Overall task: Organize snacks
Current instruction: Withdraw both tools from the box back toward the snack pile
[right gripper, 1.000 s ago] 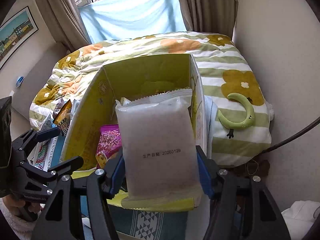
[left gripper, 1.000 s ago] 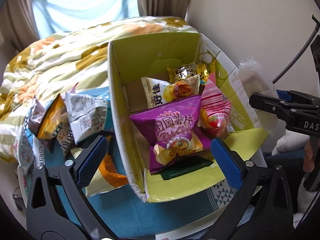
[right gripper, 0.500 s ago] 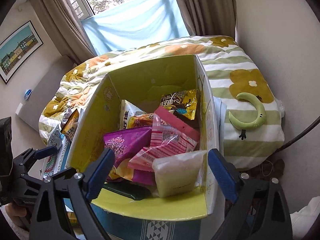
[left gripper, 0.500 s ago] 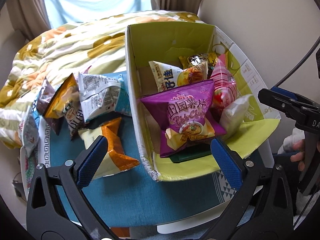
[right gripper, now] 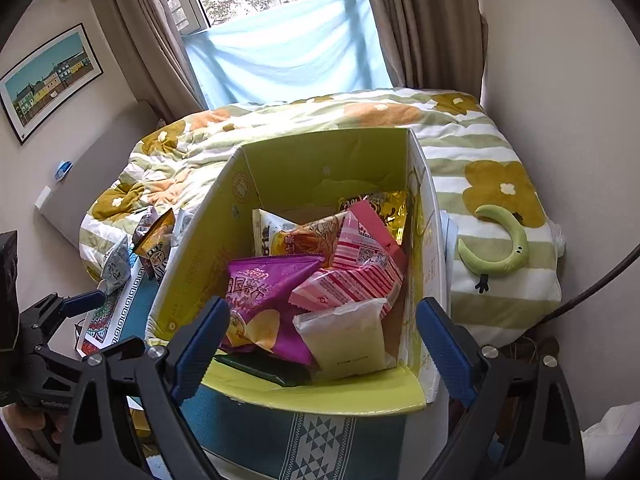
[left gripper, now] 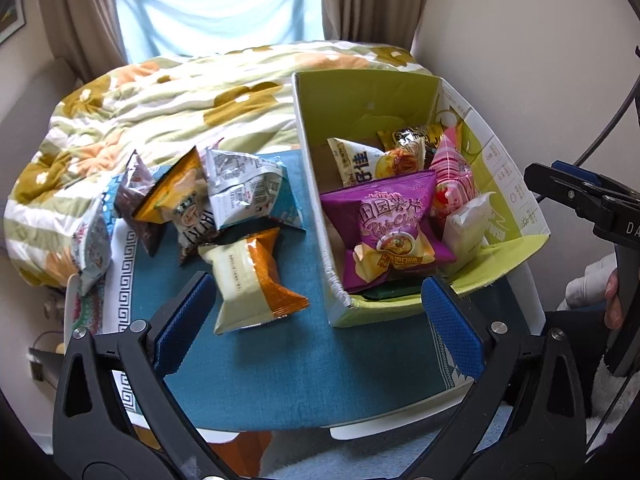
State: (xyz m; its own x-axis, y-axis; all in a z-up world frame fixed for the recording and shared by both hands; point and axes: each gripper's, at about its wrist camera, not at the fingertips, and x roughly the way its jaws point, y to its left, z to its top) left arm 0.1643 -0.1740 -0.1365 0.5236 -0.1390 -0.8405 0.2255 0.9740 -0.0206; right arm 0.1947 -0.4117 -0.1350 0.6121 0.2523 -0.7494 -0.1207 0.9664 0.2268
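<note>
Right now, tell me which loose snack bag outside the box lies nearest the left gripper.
The cream-and-orange bag, lying alone on the teal cloth just ahead of the left gripper. The other loose bags are piled farther back toward the bed.

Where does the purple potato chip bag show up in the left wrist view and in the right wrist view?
Left wrist view: the purple chip bag lies right of centre, at the near end of the green box, beside the pink striped packet.
Right wrist view: the purple chip bag sits low and left of centre, just beyond the left finger of the right tool.
Shared landmark: the pink striped packet, touching the bag in both.
</note>
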